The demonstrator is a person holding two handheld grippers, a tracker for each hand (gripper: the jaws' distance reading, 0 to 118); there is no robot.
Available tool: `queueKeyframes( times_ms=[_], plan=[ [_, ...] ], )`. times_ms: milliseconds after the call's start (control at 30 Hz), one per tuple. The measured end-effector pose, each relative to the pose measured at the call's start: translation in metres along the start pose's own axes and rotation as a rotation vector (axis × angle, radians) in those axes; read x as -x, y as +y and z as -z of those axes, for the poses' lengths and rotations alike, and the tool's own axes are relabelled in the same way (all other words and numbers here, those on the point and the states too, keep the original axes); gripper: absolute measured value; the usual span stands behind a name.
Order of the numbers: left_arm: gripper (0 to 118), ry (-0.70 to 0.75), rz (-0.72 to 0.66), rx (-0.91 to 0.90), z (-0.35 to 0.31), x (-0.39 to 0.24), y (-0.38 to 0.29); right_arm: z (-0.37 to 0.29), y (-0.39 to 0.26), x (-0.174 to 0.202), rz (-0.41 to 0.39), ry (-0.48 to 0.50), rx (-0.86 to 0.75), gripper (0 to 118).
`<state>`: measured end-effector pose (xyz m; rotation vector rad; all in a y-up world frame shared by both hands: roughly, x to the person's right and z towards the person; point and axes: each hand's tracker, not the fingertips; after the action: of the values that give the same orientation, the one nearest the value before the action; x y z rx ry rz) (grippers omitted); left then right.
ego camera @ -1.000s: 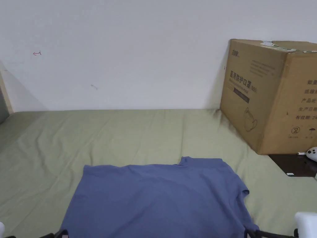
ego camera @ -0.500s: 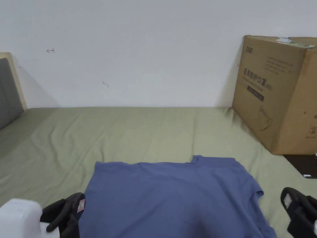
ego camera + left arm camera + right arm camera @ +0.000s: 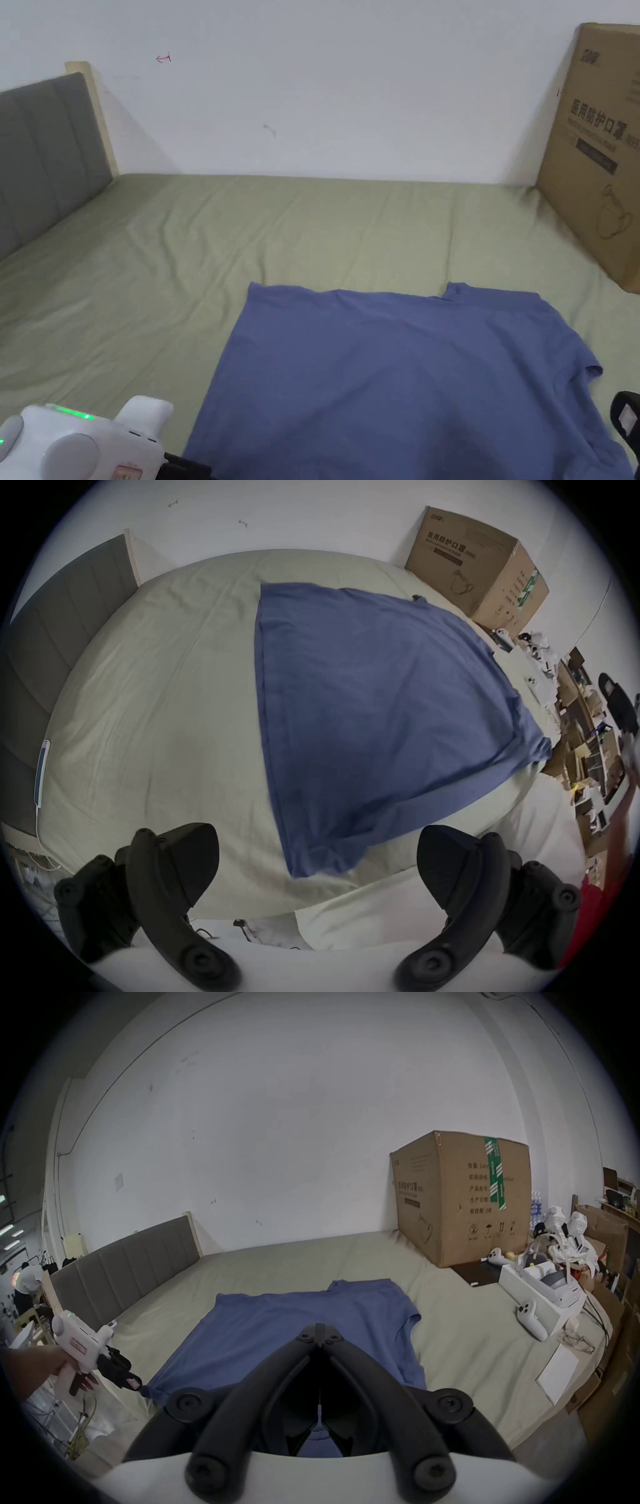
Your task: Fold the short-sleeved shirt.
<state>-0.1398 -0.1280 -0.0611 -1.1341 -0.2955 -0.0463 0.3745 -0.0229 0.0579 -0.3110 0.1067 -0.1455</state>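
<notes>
**Green bed sheet, blue shirt flat, nothing gripped**

Bed [image 3: 156, 262] under you. Your left gripper [image 3: 317, 871] has its jaws spread wide, empty, just off the shirt's [image 3: 400, 375] near-left corner. Your right gripper [image 3: 320, 1333] has its jaws closed tip to tip, nothing between them, above the near edge. Shirt lies flat, collar toward the wall. Cardboard box [image 3: 600, 156] far right; grey headboard [image 3: 44, 156] far left.

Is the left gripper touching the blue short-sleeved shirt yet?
Apart. In the left gripper view, the left gripper has its jaws wide open, with green bedsheet visible between each jaw and the blue short-sleeved shirt.
</notes>
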Motion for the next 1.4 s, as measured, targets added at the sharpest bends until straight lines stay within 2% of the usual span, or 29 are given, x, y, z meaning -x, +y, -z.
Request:
queueKeyframes(
  times_ms=[200, 267, 333, 367, 400, 467, 533, 600, 633, 667, 700, 733, 767, 800, 833, 900, 1000, 1033, 1100, 1167, 1200, 1267, 1300, 1333, 1400],
  plan=[
    [116, 0.038, -0.021, 0.062, 0.027, 0.004, -0.021, 0.010, -0.006, 0.006, -0.006, 0.022, 0.068, 2],
    [105, 0.053, -0.039, 0.008, 0.025, 0.003, -0.029, 0.011, -0.007, 0.005, -0.020, 0.022, 0.082, 2],
    [99, 0.052, -0.044, -0.035, 0.020, 0.001, -0.032, 0.011, -0.009, 0.000, -0.016, 0.024, 0.089, 2],
    [90, 0.053, -0.038, -0.057, 0.015, -0.001, -0.034, 0.011, -0.010, -0.005, -0.010, 0.019, 0.095, 2],
    [71, 0.057, -0.031, -0.076, 0.010, -0.002, -0.035, 0.012, -0.011, -0.009, -0.006, 0.008, 0.102, 2],
    [15, -0.064, -0.057, -0.142, 0.000, -0.010, -0.039, 0.013, -0.014, -0.025, 0.000, -0.020, 0.122, 2],
    [12, -0.026, -0.046, -0.158, -0.005, -0.018, -0.038, 0.016, -0.016, -0.040, 0.009, -0.055, 0.159, 2],
    [12, -0.001, -0.028, -0.174, -0.009, -0.022, -0.036, 0.026, -0.020, -0.062, 0.049, -0.030, 0.278, 2],
    [12, 0.081, 0.019, -0.223, -0.015, -0.019, -0.033, 0.035, -0.023, -0.075, 0.075, 0.008, 0.387, 2],
    [12, 0.059, 0.003, -0.233, -0.016, -0.019, -0.033, 0.042, -0.026, -0.085, 0.101, 0.011, 0.459, 4],
    [12, 0.049, -0.008, -0.242, -0.017, -0.018, -0.034, 0.046, -0.031, -0.094, 0.121, -0.006, 0.506, 33],
    [12, 0.048, -0.021, -0.256, -0.019, -0.018, -0.035, 0.052, -0.037, -0.104, 0.149, -0.003, 0.579, 77],
    [12, -0.059, -0.109, -0.225, -0.015, -0.023, -0.041, 0.060, -0.044, -0.114, 0.168, -0.035, 0.646, 116],
    [12, -0.056, -0.113, -0.243, -0.017, -0.023, -0.041, 0.066, -0.053, -0.122, 0.170, -0.067, 0.722, 117],
    [12, -0.062, -0.121, -0.260, -0.019, -0.023, -0.043, 0.067, -0.059, -0.129, 0.202, -0.067, 0.700, 115],
    [12, -0.063, -0.130, -0.278, -0.021, -0.023, -0.044, 0.076, -0.063, -0.139, 0.160, -0.098, 0.760, 115],
    [12, -0.070, -0.142, -0.278, -0.020, -0.025, -0.044, 0.083, -0.089, -0.129, 0.101, -0.108, 0.874, 112],
    [12, -0.076, -0.147, -0.279, -0.020, -0.025, -0.044, 0.086, -0.094, -0.128, 0.076, -0.116, 0.901, 105],
    [12, -0.071, -0.147, -0.267, -0.020, -0.029, -0.046, 0.090, -0.100, -0.125, 0.013, -0.135, 0.919, 74],
    [12, -0.033, -0.128, -0.267, -0.022, -0.029, -0.048, 0.085, -0.097, -0.123, -0.071, -0.189, 0.901, 67],
    [12, -0.042, -0.134, -0.261, -0.021, -0.030, -0.049, 0.081, -0.094, -0.123, -0.040, -0.154, 0.877, 62],
    [12, -0.046, -0.133, -0.257, -0.022, -0.033, -0.051, 0.074, -0.088, -0.125, -0.021, -0.111, 0.825, 18],
    [12, -0.037, -0.124, -0.257, -0.022, -0.034, -0.051, 0.071, -0.086, -0.126, 0.011, -0.053, 0.809, 11],
    [12, -0.031, -0.120, -0.254, -0.022, -0.037, -0.052, 0.065, -0.081, -0.125, 0.035, -0.034, 0.800, 11],
    [12, -0.019, -0.116, -0.257, -0.023, -0.037, -0.052, 0.061, -0.077, -0.123, 0.009, -0.076, 0.790, 11]
  ],
)
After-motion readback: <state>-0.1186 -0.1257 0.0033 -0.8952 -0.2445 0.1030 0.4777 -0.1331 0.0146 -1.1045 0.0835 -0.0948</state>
